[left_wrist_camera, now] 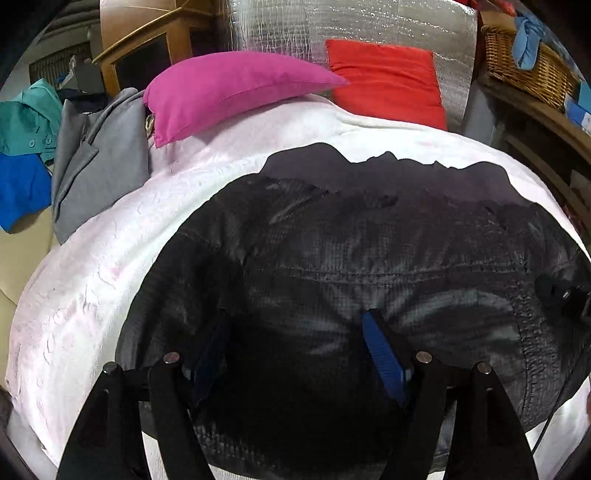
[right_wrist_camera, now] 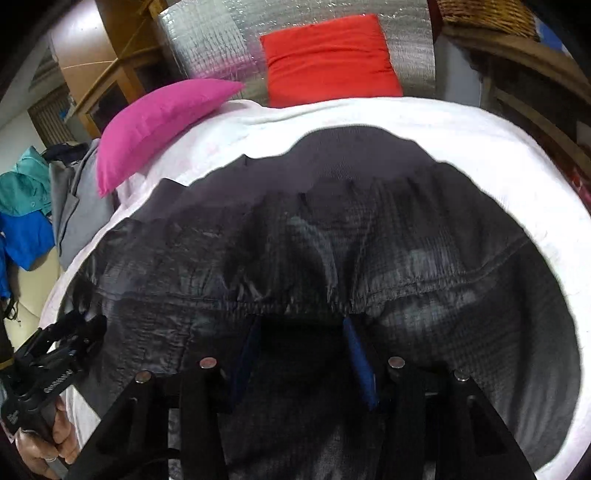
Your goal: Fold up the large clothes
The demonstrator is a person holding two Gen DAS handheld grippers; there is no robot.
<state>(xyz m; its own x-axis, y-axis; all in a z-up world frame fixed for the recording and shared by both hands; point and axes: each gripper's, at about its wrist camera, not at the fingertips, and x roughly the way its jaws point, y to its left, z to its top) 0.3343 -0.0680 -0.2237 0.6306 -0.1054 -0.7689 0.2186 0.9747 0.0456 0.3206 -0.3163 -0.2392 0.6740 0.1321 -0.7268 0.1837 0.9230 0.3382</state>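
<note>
Lying rumpled on white terrycloth (left_wrist_camera: 92, 280), seemingly ripstop jacket (left_wrist_camera: 369, 240).

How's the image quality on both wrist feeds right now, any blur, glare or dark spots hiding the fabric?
Left wrist: strong fisheye bulge, sharp; the black jacket goes near-black between the left gripper fingers, and the white cover is slightly blown out. Right wrist: same bulge, mild smear along the cover's edges, deep shadow at the right gripper; silver backing glints.

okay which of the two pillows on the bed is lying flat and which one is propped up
The pink pillow lies flat on the white bedcover; the red pillow stands propped against the silver wall panel.
</note>
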